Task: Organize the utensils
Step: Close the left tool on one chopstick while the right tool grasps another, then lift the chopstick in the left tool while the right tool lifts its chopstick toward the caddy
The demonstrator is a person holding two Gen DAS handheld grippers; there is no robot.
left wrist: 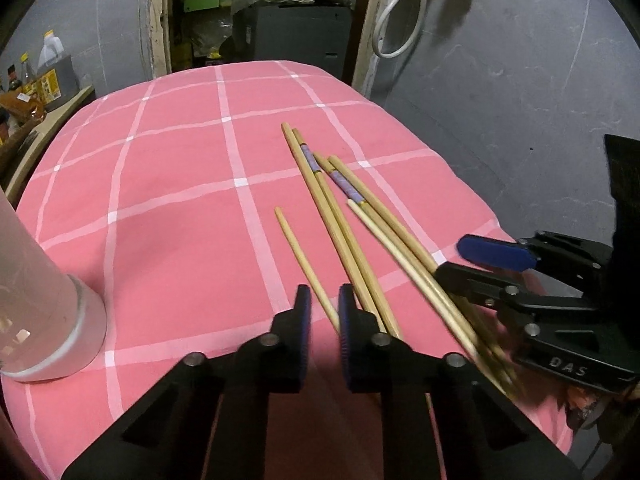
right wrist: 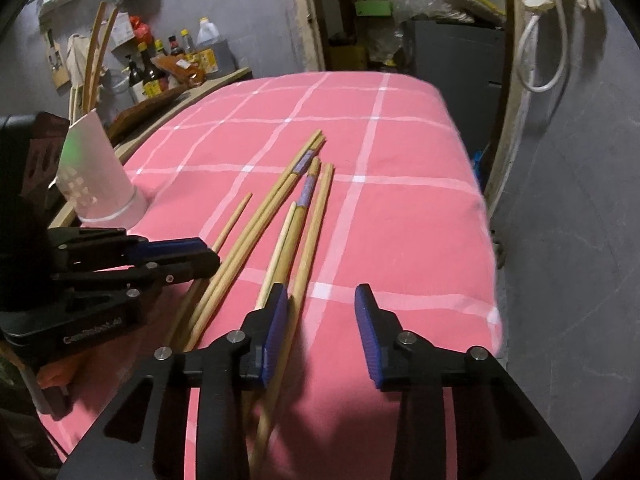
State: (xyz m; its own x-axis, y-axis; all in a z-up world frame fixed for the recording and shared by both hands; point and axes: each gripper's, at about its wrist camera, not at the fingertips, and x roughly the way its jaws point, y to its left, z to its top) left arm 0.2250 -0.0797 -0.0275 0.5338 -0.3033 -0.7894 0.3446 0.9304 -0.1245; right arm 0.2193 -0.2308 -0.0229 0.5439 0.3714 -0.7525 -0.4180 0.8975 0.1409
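- Blue pads lined the black fingers of the left hand-held gripper [left wrist: 324,336], whose jaws stood narrow, with a single chopstick [left wrist: 306,264] running into the slim gap between them; whether the pads pressed on it could not be told.
- The right hand-held gripper [right wrist: 322,336] had its jaws partly apart, with a clear gap and bare cloth between the pads; its left finger [right wrist: 276,332] lay across the near ends of the chopsticks [right wrist: 298,216], one of which ran along that pad's inner face, gripped by neither pad.
- In the left wrist view the right hand-held gripper [left wrist: 476,260] reached in from the right edge, over the near ends of the same bundle.
- The pale wooden chopsticks [left wrist: 340,208] lay fanned out on the pink checked cloth [left wrist: 160,184] covering the desk, some with a purple band near the far tip; the single stick lay just left of the bundle.
- A white holder [right wrist: 98,176] stood at the desk's left edge, well apart from the sticks, with a few long sticks rising from it.
- Bottles [right wrist: 148,76] crowded a shelf behind it, against a grey wall [right wrist: 580,160].
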